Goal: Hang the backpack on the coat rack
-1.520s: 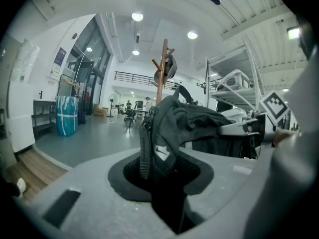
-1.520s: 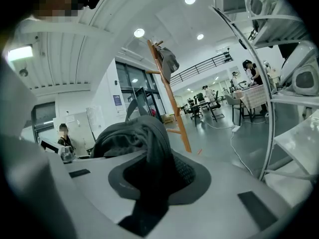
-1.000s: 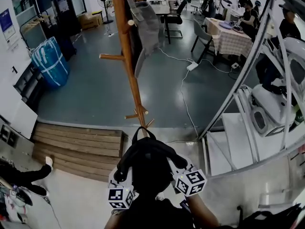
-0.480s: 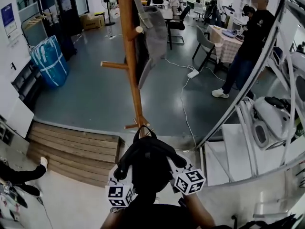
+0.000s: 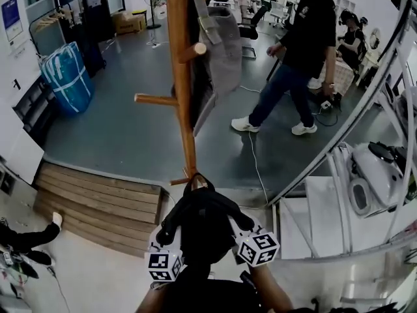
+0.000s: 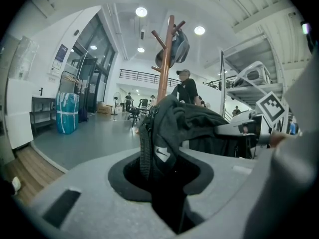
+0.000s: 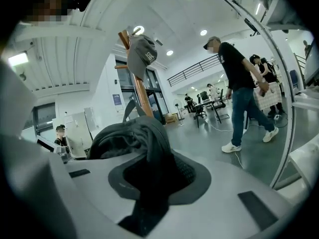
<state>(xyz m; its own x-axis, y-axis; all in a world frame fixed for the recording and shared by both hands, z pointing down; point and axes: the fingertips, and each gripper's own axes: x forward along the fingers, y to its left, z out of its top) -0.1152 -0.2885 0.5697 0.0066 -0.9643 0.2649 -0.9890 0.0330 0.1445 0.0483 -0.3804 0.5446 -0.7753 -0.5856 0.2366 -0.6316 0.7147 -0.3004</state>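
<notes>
- The wooden coat rack (image 5: 180, 77) stands on the grey floor (image 5: 130, 129), just beyond the backpack (a grey bag (image 5: 225, 51) hangs on an upper peg).
- The black backpack (image 5: 202, 220) is held up between the 2 grippers, its top loop near the rack's foot.
- The left gripper (image 6: 164, 178) has its fingers narrowly parted, clamped on black strap fabric.
- The right gripper (image 7: 149, 183) likewise pinches black backpack fabric between narrow fingers.

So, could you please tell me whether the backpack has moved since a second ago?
Yes: the backpack has moved forward, toward the coat rack; in the head view its top loop now overlaps the pole's foot.
</notes>
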